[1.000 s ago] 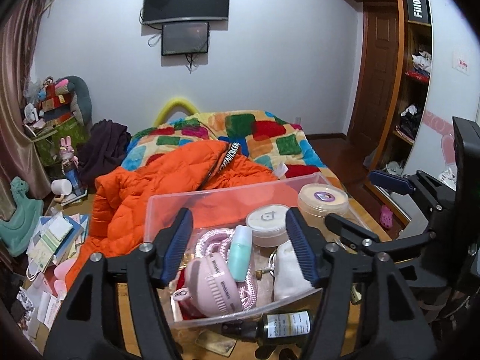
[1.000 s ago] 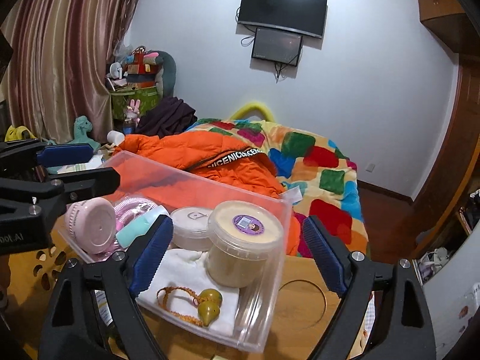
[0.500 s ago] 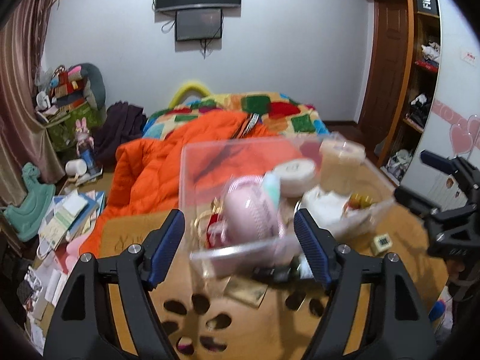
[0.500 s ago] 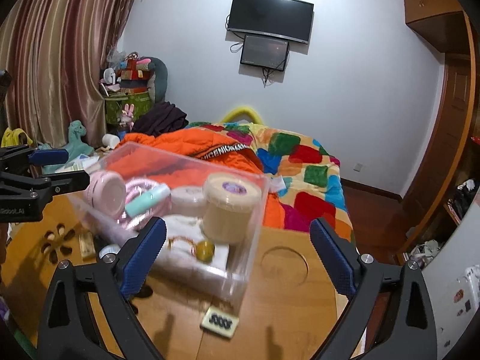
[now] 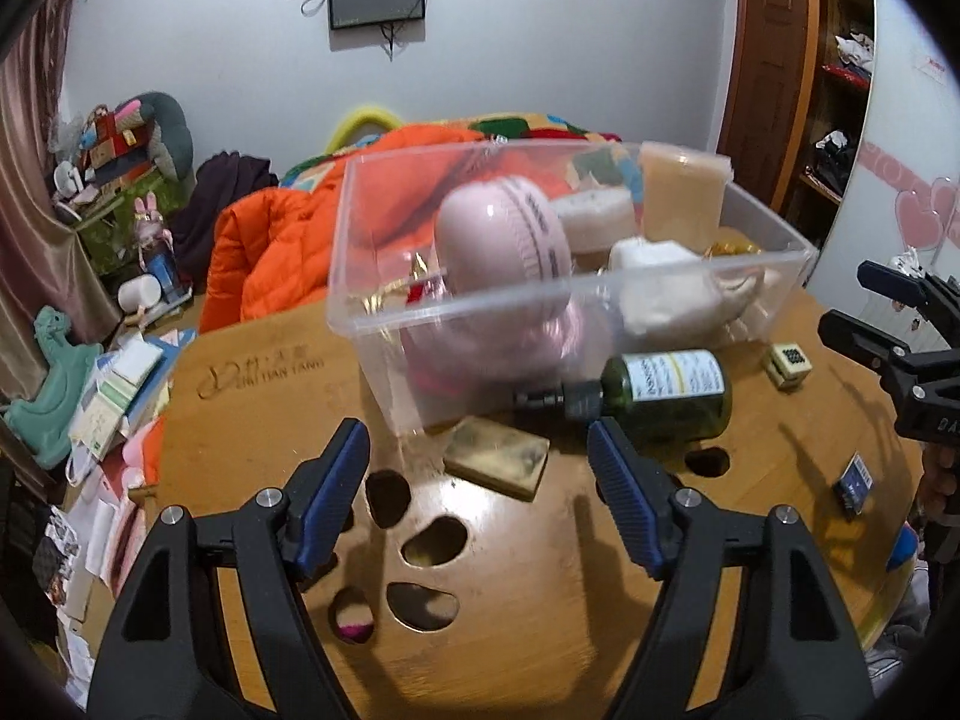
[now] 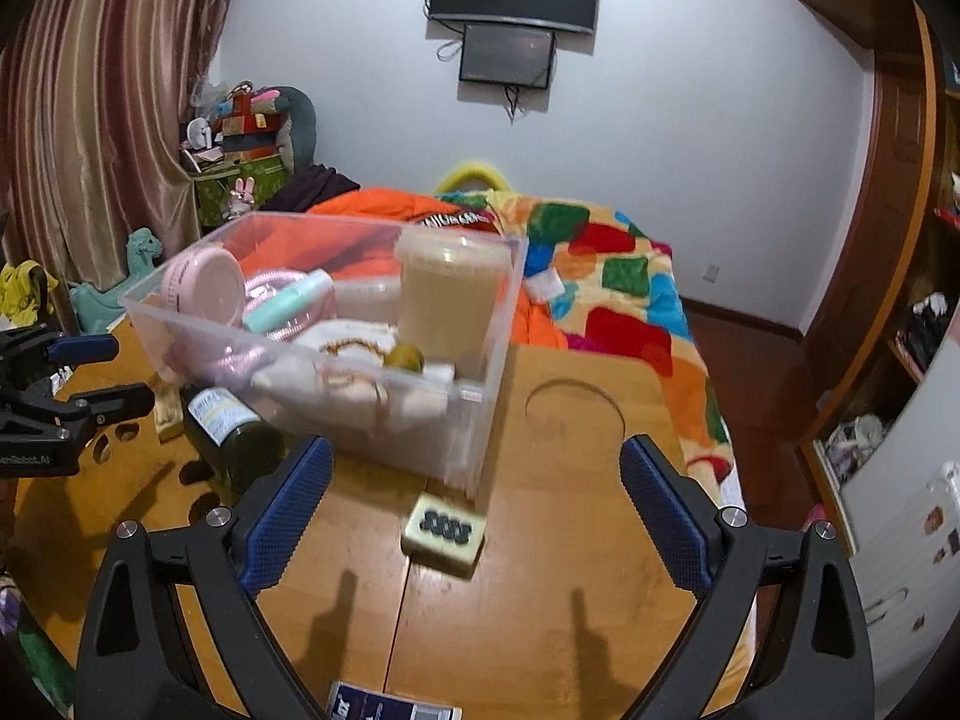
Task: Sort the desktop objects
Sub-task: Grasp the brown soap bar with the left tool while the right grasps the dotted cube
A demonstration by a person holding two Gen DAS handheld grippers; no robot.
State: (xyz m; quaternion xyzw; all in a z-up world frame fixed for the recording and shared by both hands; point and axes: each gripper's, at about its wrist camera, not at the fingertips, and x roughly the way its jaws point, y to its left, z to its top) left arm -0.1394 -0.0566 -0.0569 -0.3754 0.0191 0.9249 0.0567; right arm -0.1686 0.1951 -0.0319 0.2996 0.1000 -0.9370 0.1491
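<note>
The table bore engraved lettering that was too blurred to read reliably. A green bottle with a white label, its print illegible, lay against the clear bin, just beyond the left gripper, whose released fingers held nothing. The right gripper stood spread and empty around a dotted tile.

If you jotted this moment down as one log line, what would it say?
left gripper: open, empty | right gripper: open, empty | green bottle: lying on table beside clear bin | tan tile: on table
</note>
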